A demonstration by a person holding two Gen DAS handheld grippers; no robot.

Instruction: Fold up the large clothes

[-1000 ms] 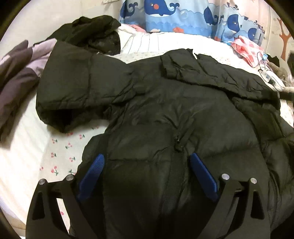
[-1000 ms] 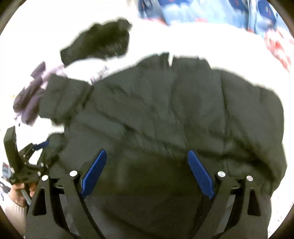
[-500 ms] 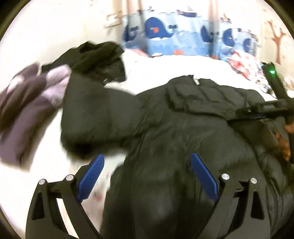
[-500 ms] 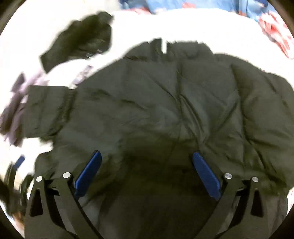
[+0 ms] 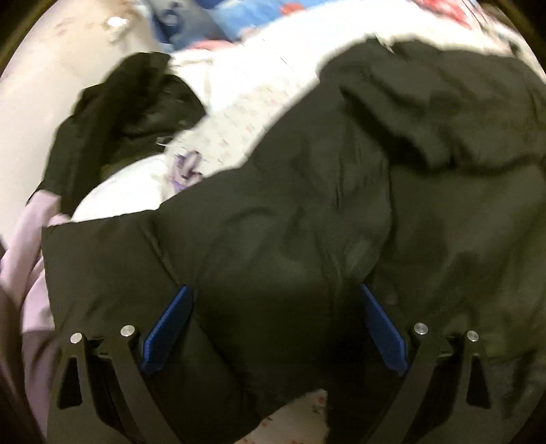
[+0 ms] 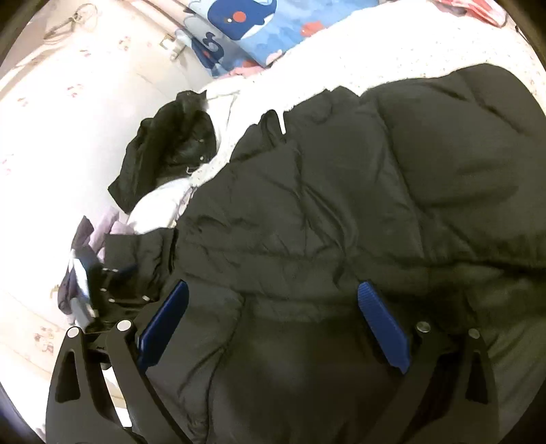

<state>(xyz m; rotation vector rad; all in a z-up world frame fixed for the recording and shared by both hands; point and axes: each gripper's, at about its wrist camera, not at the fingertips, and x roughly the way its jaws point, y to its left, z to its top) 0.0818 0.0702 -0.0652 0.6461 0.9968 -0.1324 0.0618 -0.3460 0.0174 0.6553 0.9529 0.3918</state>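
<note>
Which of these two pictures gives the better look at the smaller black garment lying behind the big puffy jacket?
The right wrist view: the smaller black garment is sharp there, crumpled on the bed beside the black puffer jacket. The left wrist view shows it too, larger but smeared by motion blur.

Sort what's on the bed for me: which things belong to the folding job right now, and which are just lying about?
In the job:
- black puffer jacket, spread across the bed
- left claw, open above its sleeve
- right claw, open above its body

Lying about:
- crumpled black garment near the wall
- lilac garment at the left
- whale-print fabric
- floral bedsheet
</note>
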